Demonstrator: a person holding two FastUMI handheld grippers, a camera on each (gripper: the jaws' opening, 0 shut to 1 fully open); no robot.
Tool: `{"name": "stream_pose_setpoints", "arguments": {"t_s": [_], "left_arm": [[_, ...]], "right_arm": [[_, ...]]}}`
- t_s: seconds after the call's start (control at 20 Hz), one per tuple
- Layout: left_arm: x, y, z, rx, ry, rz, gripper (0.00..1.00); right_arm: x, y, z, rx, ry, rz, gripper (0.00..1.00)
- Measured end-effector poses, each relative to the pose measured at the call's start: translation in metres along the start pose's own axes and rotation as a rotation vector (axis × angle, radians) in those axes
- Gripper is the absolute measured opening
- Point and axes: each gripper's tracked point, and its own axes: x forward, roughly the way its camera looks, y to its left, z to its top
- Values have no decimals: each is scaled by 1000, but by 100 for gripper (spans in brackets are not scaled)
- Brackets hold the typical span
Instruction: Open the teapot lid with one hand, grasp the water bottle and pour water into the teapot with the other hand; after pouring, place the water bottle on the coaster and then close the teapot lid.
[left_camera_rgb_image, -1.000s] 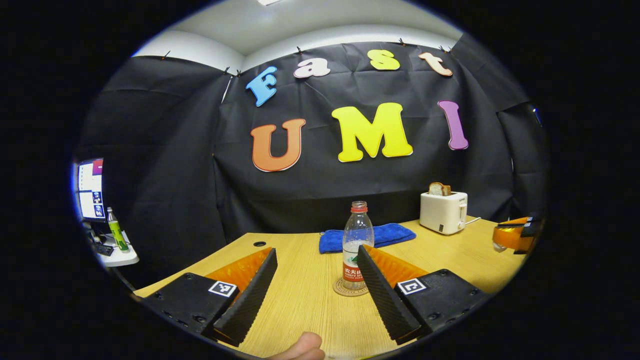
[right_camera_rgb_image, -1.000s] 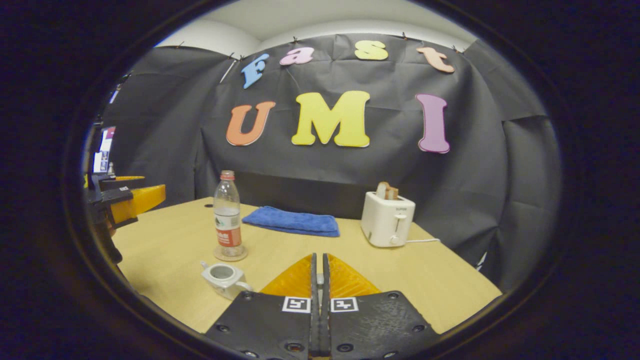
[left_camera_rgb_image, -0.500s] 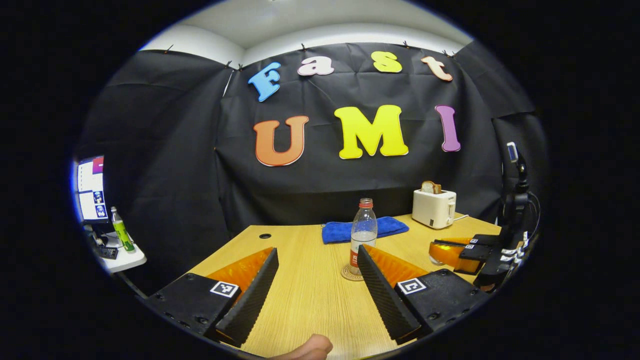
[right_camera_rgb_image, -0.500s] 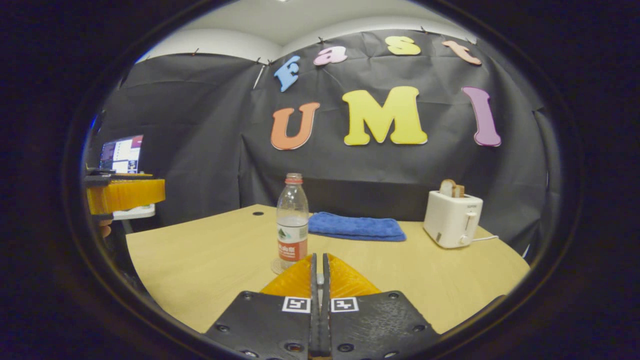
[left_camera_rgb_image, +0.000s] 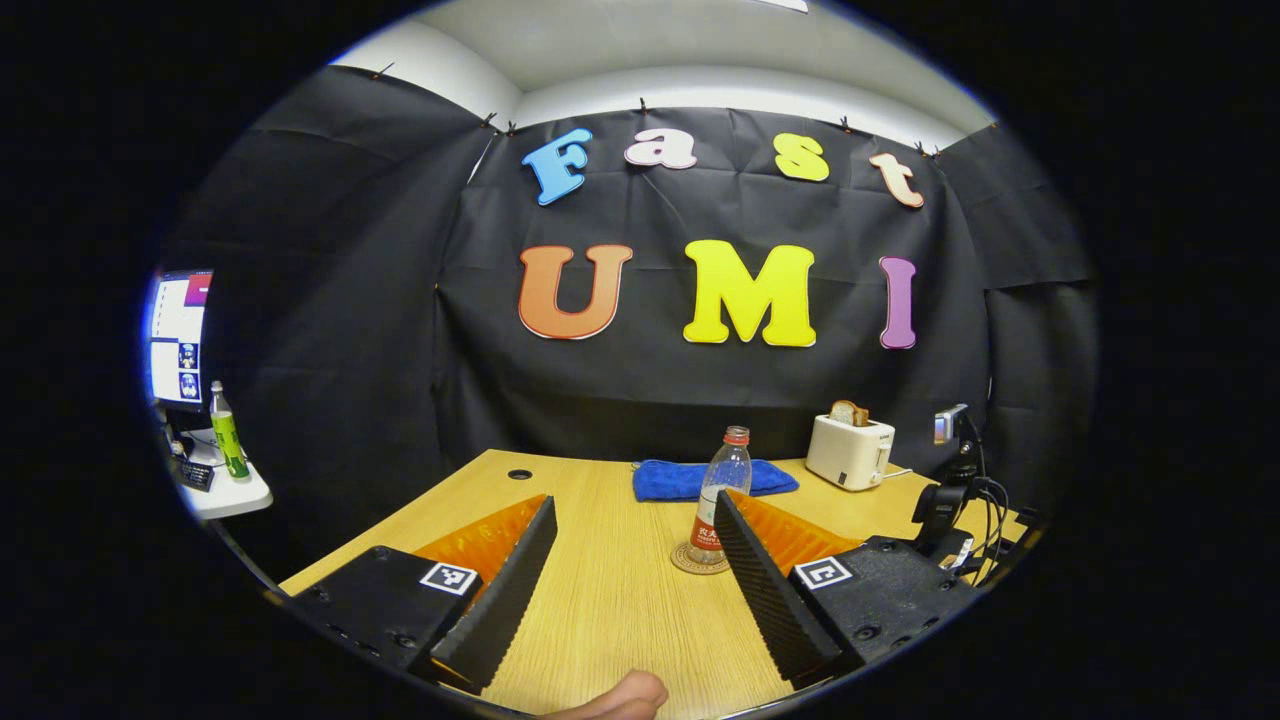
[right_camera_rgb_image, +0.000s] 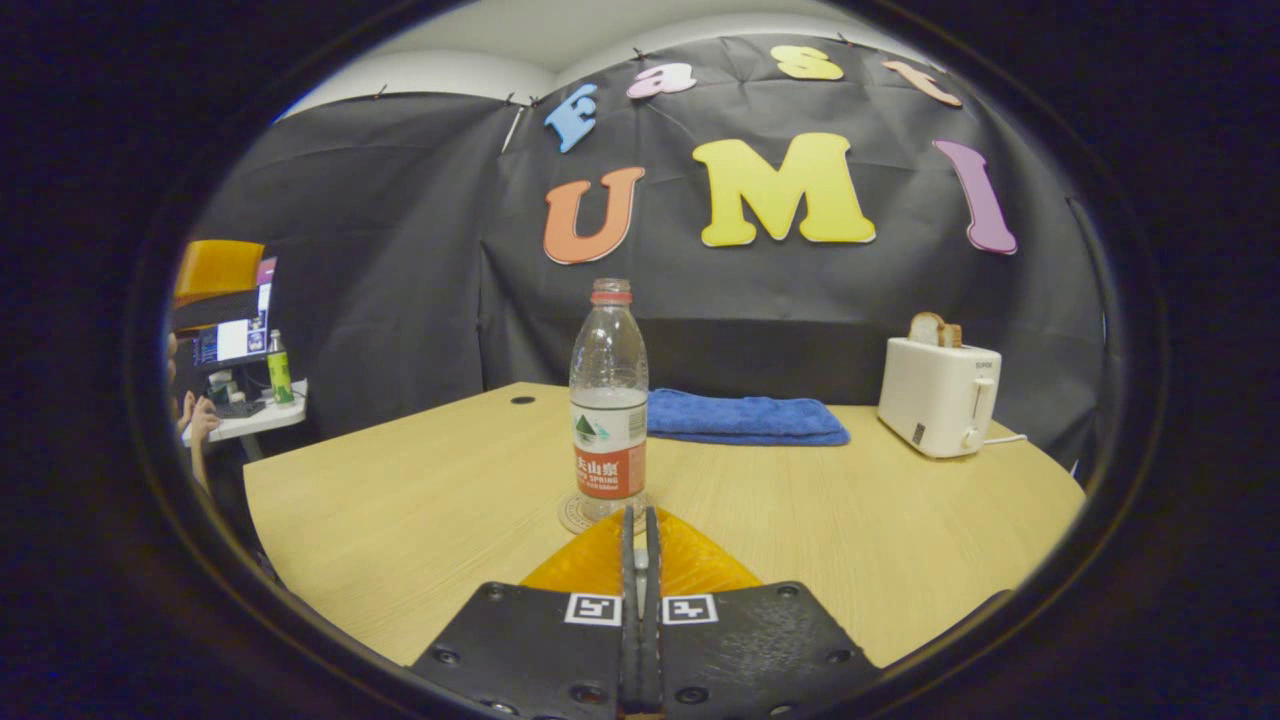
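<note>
Bottle (right_camera_rgb_image: 608, 400), clear ribbed plastic, upright on round coaster (right_camera_rgb_image: 580, 515); left hand-held gripper (left_camera_rgb_image: 630, 545) spread, right hand-held gripper (right_camera_rgb_image: 637, 520) pressed together, empty.

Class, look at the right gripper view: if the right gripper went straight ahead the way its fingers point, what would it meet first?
Most likely the water bottle on its coaster, standing just beyond the shut right gripper; depth is hard to judge.
</note>
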Motion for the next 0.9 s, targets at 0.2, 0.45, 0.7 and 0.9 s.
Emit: {"name": "stream_pose_setpoints", "arguments": {"t_s": [0.2,0.45,0.7,0.9], "left_arm": [[3,-1,-5,11,18,-6,99],[6,-6,-7,27,21,5,99],[7,-20,-8,30,13,-4,99],[4,-29,-9,81,18,5,99]], "right_arm": [[0,-1,-2,-6,-5,0,2],[-18,-5,10,-18,-43,-11,66],[-66,-23,44,-43,-134,-26,96],[-114,-58,68,-51,-173,-85,95]]}}
